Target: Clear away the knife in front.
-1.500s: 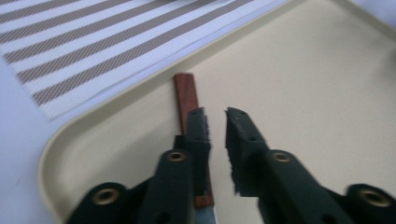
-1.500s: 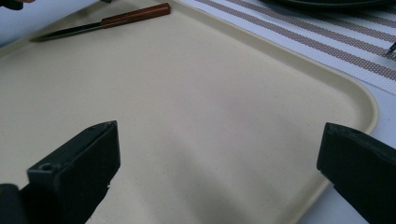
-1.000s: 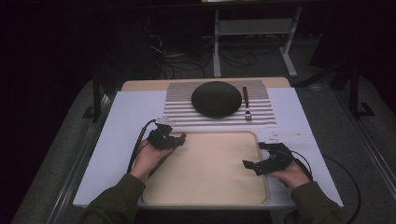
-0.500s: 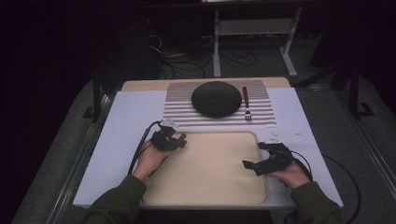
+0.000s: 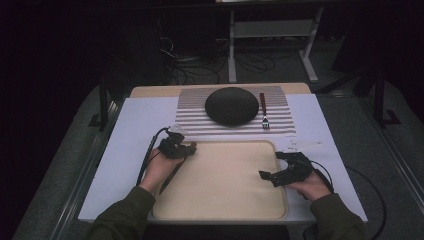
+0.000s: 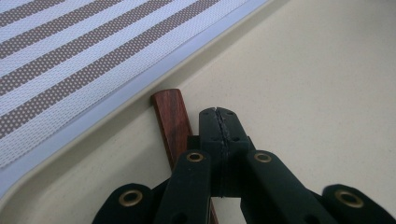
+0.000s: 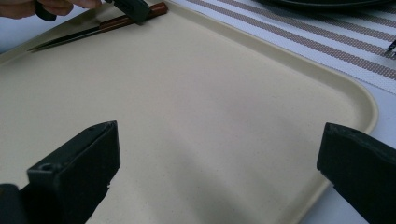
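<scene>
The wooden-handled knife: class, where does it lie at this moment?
In the high view the knife lies on the beige tray along its left edge, handle toward the striped placemat, right beside the shut left gripper.

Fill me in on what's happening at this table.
A person works with a hand-held gripper in each hand over a beige tray. The left hand-held gripper has its jaws shut and sits right beside a wooden-handled knife lying in the tray's far left corner; whether it actually pinches the knife is unclear. The right hand-held gripper hovers open over the tray's right side, holding nothing. Beyond the tray, a dark plate and a fork lie on a striped placemat.
</scene>
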Available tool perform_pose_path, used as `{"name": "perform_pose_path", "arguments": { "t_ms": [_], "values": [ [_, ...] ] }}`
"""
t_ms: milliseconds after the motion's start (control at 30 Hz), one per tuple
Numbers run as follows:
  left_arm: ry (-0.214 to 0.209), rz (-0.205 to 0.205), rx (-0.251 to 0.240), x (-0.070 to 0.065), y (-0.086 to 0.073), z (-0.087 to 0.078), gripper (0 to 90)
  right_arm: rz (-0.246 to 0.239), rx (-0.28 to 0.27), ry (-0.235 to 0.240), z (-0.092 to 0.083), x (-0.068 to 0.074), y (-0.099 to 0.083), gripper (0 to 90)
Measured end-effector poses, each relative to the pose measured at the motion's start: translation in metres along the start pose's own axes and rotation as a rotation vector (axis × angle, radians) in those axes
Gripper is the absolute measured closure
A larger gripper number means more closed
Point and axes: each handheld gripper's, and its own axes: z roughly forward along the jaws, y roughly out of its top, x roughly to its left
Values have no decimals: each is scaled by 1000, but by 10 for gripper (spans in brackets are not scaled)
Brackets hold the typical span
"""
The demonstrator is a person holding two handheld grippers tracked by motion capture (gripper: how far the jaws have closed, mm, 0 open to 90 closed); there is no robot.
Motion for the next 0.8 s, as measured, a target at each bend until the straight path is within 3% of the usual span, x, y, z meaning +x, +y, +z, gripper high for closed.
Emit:
{"name": "perform_pose_path", "arguments": {
  "t_ms": [367, 800],
  "values": [
    [22, -5, 18, 0, -14, -15, 900, -7, -5, 0, -2, 1, -1, 0],
    [34, -51, 29, 9, -30, -28, 900, -6, -7, -1, -2, 1, -1, 0]
  ]
}}
